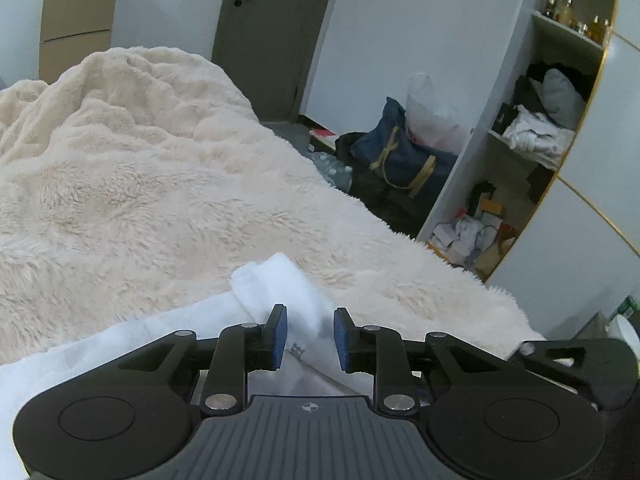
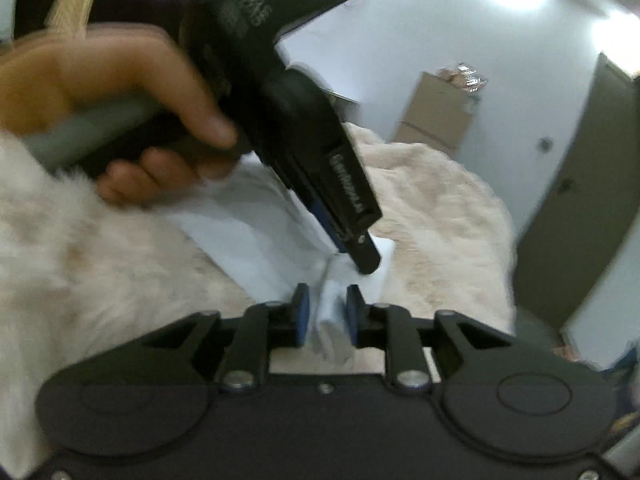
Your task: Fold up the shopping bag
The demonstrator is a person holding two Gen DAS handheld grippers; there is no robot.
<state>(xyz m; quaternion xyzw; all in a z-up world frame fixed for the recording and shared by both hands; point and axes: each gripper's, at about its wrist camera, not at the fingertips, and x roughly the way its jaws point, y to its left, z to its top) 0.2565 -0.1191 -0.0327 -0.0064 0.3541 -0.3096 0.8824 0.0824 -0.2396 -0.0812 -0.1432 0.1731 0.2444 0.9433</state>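
Note:
The white shopping bag (image 1: pixel 160 332) lies flat on a cream fluffy blanket (image 1: pixel 140 160). A raised fold of it (image 1: pixel 276 280) runs in between my left gripper's (image 1: pixel 310 332) blue pads, and the fabric fills the narrow gap from pad to pad. In the right wrist view a hand (image 2: pixel 120 92) holds that left gripper (image 2: pixel 366 260), tip down on the bag (image 2: pixel 240 240). My right gripper (image 2: pixel 327 312) is close in front of it. Its pads stand a little apart around a bunched white strip (image 2: pixel 330 320), with a slit showing beside the left pad. This view is blurred.
The blanket's edge drops off on the right to a floor with a blue duffel bag (image 1: pixel 400 152), a plastic bag (image 1: pixel 432 120) and water bottles. Open shelves (image 1: pixel 540 140) full of clothes stand beyond. A door (image 1: pixel 272 20) and a fridge (image 1: pixel 76 20) are at the back.

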